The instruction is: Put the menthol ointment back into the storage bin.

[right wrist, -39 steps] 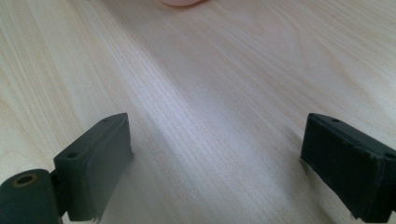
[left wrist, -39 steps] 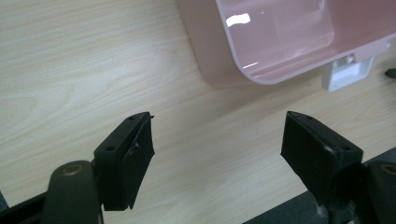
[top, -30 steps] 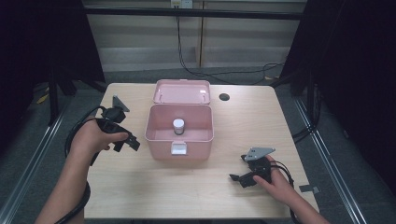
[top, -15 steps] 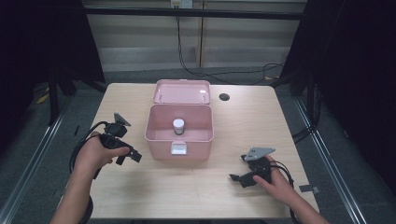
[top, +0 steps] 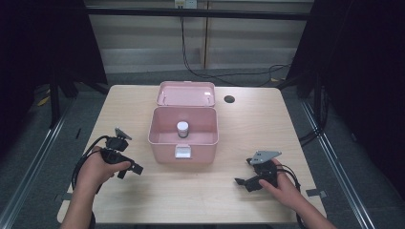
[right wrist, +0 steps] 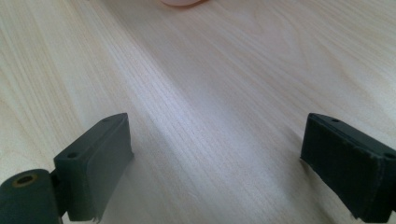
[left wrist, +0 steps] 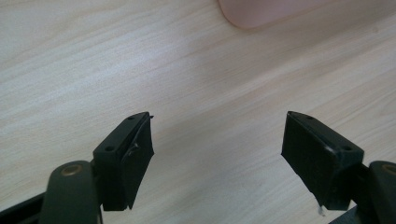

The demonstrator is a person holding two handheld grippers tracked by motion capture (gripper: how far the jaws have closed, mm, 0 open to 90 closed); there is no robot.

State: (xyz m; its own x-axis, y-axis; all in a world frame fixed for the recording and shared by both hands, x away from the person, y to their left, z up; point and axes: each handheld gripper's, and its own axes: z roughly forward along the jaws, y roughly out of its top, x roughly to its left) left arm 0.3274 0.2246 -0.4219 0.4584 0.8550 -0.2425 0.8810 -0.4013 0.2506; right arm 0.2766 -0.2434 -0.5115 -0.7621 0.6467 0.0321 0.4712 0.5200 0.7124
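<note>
Item: pink box (top: pixel 183 138), open, lid (top: pixel 186 93) folded back flat behind it. It stands at the middle of the table (top: pixel 143 200). Material looks like moulded plastic with rounded corners, so probably stiff, light and rather smooth; a pinch on a rounded corner would likely slip. A pale latch tab (top: pixel 184 152) sits on the box's front wall, toward the person.

Contents: one small jar (top: pixel 182 129), white cap, upright on the box floor near its middle, clear of all four walls. Probably light and rigid; whether glass or plastic cannot be told, so treat it as breakable. Best hold, by judgement: from above, jaws across the cap or just under it, since the box walls bar a sideways approach.

Handling of the lid: take it by its far free edge and swing it over; the thin rim suits a narrow pinch.

Left of the box: left hand-held gripper (top: pixel 128 167), low over the table, jaws well apart with nothing between them; a corner of the box shows in the left gripper view (left wrist: pixel 261 11).

Right of the box, nearer the person: right hand-held gripper (top: pixel 246 183), jaws likewise spread and empty.

Behind the box, right: a small dark hole (top: pixel 229 99) in the table.
</note>
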